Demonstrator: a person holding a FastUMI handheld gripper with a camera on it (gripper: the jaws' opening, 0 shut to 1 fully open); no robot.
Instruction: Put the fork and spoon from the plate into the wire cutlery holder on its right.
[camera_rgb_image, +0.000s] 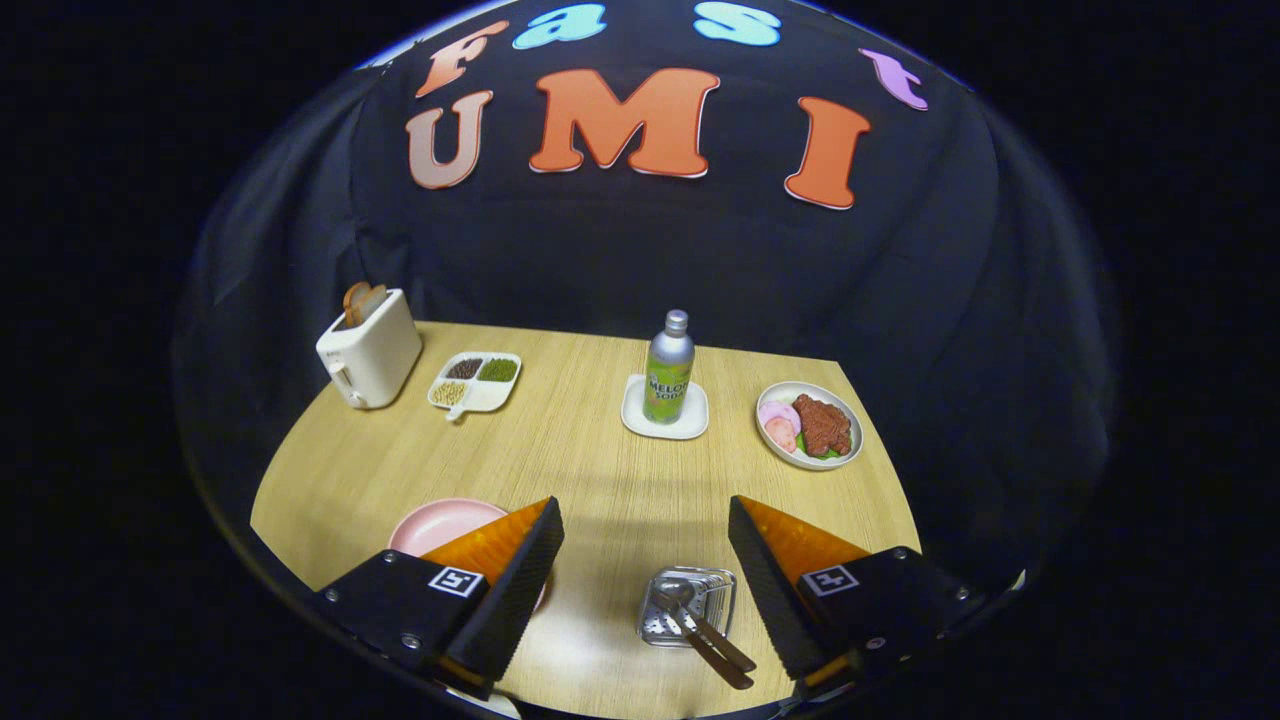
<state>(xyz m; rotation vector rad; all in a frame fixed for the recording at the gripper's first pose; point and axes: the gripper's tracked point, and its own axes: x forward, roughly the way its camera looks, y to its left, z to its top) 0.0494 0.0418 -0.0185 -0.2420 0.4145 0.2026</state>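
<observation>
Your gripper (645, 520), fingers spread wide, holding nothing; wire cutlery holder (688, 606) between them on the table (600, 470), fork and spoon (705, 630) inside, handles leaning out; pink plate (440, 523) behind left finger.

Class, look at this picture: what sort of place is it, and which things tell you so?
Probably a staged dining table in a recording booth: a wooden table against black cloth, set with a toaster, a plate of food and a bottle. The open tongs hover above it.
</observation>
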